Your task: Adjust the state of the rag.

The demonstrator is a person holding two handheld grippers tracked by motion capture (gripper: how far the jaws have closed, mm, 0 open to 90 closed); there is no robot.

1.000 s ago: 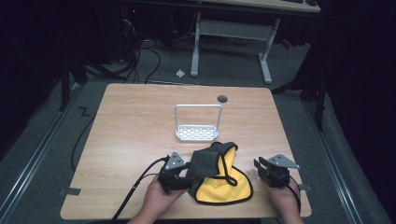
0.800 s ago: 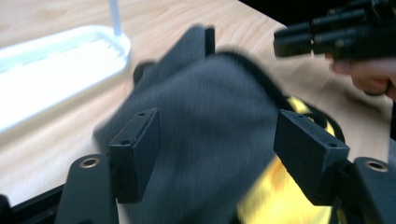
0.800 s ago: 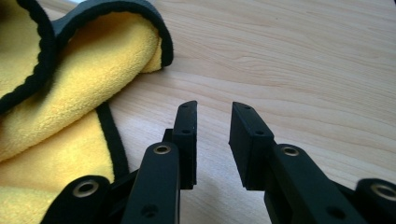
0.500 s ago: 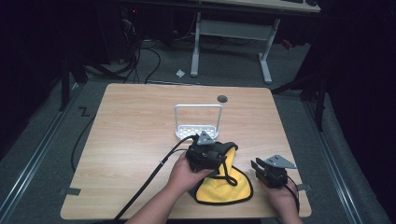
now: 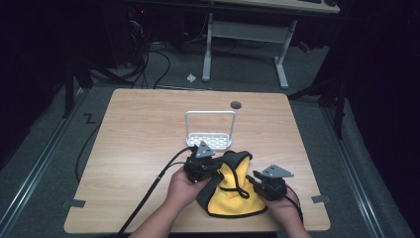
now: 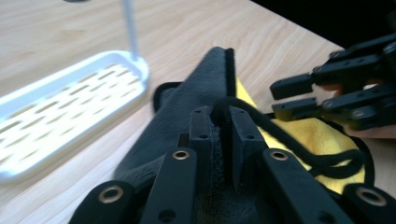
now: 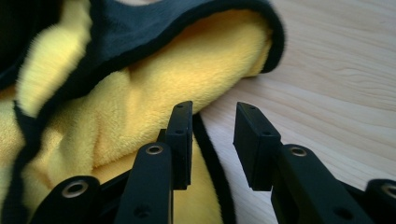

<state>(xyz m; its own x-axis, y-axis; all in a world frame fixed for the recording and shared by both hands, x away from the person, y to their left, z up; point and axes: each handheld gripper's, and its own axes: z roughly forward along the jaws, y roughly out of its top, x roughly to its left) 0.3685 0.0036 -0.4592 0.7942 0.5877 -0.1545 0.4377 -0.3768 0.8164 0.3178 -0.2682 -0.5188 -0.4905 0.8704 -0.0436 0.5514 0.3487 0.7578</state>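
We see left gripper [image 6: 219, 140] just closed, pinching grey fold of yellow-grey cloth [image 5: 233, 191] at near table edge, right of centre. Right gripper [image 7: 212, 144] jaws just widened, empty, at cloth's black hem. Risk: thin pinch slips when lifting; raised fold could snag white rack [image 5: 210, 140] just beyond.

Nothing to read here, folks: no words, labels, brands or numbers show on anything in these views.

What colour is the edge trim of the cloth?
Black, around the yellow cloth; clearest in the right gripper view.
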